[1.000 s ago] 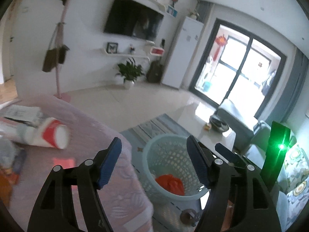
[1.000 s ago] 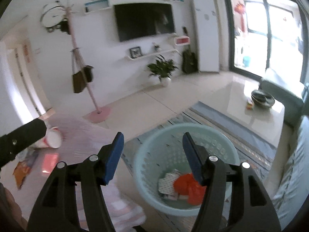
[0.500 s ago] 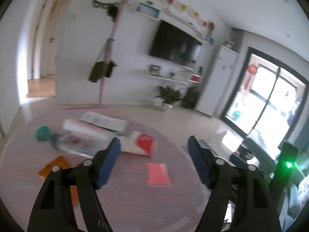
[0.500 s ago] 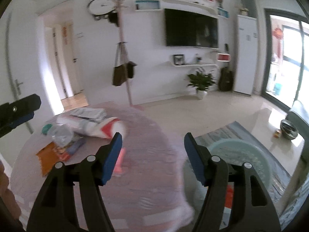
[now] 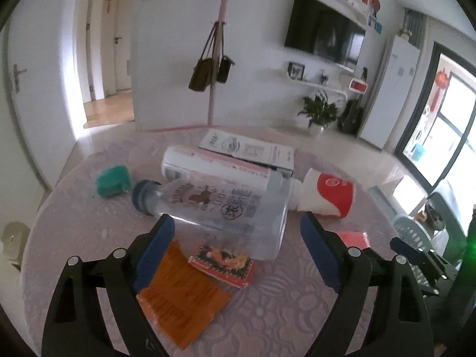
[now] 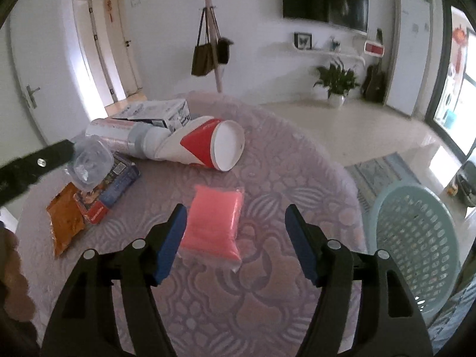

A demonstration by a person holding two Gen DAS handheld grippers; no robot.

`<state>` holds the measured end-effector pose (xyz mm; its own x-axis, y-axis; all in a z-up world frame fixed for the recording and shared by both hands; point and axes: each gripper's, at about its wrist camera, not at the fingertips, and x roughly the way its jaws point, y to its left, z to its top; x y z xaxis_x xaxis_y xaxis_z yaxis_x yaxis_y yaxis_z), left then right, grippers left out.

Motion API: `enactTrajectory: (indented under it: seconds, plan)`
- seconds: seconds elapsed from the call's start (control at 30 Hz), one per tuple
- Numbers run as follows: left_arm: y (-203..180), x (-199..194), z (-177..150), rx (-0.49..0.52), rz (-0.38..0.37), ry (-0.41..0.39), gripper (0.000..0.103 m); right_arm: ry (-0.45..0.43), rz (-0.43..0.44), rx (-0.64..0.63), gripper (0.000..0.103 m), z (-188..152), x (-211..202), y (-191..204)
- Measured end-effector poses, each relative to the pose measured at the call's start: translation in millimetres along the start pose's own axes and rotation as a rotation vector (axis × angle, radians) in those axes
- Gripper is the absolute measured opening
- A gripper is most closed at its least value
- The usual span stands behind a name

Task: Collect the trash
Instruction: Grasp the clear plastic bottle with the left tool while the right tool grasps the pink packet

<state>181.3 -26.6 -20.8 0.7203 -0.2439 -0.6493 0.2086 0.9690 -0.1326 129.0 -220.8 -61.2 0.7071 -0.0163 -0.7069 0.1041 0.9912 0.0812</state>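
Table clutter: clear bottle on its side, lying over a red packet; cup behind the pink pouch. Basket right of table. Left gripper spread, empty, over bottle. Right gripper spread, empty, over pouch: flat, sealed.
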Motion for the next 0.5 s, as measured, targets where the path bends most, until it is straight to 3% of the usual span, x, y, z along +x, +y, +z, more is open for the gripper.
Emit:
enactTrajectory:
  seconds: [0.17, 0.33, 0.5]
  plan:
    - [-7.8, 20.6, -3.6, 0.035, 0.094, 0.031, 0.081, 0.022, -0.004, -0.024, 0.068, -1.3, 4.4, 4.9]
    - [4.3, 6.8, -14.7, 0.037, 0.093, 0.040, 0.070, 0.022, -0.020, -0.063, 0.068, -1.0, 5.7, 13.2]
    - [33.4, -21.6, -32.3, 0.000, 0.078, 0.025, 0.068, 0.021, 0.001, -0.072, 0.068, -0.4, 4.5, 13.3]
